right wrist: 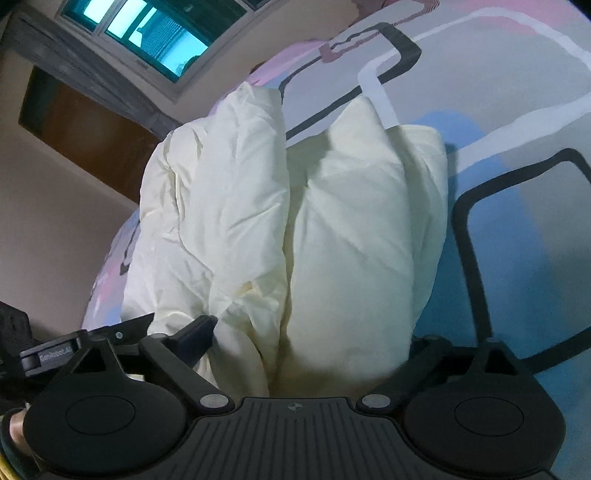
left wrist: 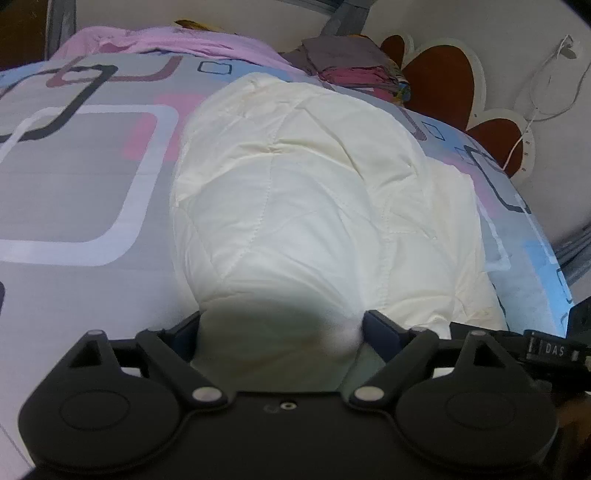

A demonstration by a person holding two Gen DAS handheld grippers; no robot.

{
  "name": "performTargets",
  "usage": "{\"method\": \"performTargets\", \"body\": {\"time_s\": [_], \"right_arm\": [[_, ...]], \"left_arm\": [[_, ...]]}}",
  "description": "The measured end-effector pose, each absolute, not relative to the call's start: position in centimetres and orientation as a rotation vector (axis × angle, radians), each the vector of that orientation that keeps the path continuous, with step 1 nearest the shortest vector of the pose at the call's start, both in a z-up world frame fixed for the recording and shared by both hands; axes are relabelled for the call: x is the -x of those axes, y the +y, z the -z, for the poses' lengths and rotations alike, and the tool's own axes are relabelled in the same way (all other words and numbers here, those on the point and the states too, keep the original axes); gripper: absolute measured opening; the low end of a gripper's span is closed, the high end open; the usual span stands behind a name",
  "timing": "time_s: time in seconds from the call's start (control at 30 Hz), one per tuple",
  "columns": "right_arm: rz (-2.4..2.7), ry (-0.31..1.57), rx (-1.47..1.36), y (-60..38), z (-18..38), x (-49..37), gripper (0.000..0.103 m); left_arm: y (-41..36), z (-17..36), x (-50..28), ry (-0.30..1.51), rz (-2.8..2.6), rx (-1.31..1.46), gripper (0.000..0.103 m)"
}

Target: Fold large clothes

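L wrist view only: pink sheet (left wrist: 177, 46) bunched at far end of bed, stack of folded clothes (left wrist: 354, 66) far R of it, brown heart-shaped headboard (left wrist: 439, 85), white cable (left wrist: 546, 92) on wall. R wrist view only: window (right wrist: 147, 33) and brown door (right wrist: 92, 136) up-left, plus the doubled-over side of the bundle, two thick lobes w/ a deep crease between.

Cream quilted comforter (left wrist: 314, 206) lies on patterned bedsheet (left wrist: 81, 177); same comforter (right wrist: 288, 229) fills centre of R view, bedsheet (right wrist: 517, 221) to its R.

Left gripper (left wrist: 280, 332): fingers wide apart, near end of comforter bulging between them and blurring out close to lens. Fabric touches both inner faces; looks like a loose clasp on a fat fold, but grip can't be confirmed — too blurred. Right gripper (right wrist: 306, 339): left finger (right wrist: 195, 332) visible against fabric, right finger hidden behind cloth; both lobes sit in the gap. Can't tell whether clamped.

Position: bundle starts at the fingertips of each tong and runs straight ahead. Long axis in L view = along the fingers' pointing direction, far end rounded, aimed toward headboard side. R view: same, lobes running forward, tips pointing away from tongs. Right gripper's body (left wrist: 554, 347) shows at R edge of L view, beside the near end.
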State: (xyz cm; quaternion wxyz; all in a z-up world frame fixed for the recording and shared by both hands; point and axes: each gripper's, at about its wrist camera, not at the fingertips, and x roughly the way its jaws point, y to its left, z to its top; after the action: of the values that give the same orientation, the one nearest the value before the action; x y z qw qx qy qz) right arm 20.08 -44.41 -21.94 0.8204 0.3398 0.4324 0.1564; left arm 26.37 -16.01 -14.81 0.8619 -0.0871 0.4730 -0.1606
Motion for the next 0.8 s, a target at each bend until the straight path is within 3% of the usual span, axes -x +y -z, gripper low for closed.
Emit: {"method": "performTargets", "body": {"time_s": [0.07,0.33,0.5,0.6,0.8], "right_arm": [[-0.346,0.918,-0.740,-44.6,21.8,-19.8,0.069],[-0.378,0.891,-0.763,-44.4,21.0,-19.5,0.046],[-0.440,0.846,-0.784,-43.6,19.5,-19.3,0.041],[-0.493,0.819,-0.794,-41.9,18.0,-19.9,0.041],[-0.611,0.784,-0.798,-35.6,15.7,-22.2,0.041]], "left_arm": [[-16.6,14.4,-26.1,0.985,0.328,0.168,0.086],[-17.0,13.7,-25.4,0.953,0.312,0.149,0.076],[-15.5,12.2,-25.0,0.929,0.304,0.192,0.054],[-14.1,10.9,-25.0,0.918,0.296,0.204,0.046],[-9.0,9.4,-25.0,0.890,0.253,0.274,0.041]]}}
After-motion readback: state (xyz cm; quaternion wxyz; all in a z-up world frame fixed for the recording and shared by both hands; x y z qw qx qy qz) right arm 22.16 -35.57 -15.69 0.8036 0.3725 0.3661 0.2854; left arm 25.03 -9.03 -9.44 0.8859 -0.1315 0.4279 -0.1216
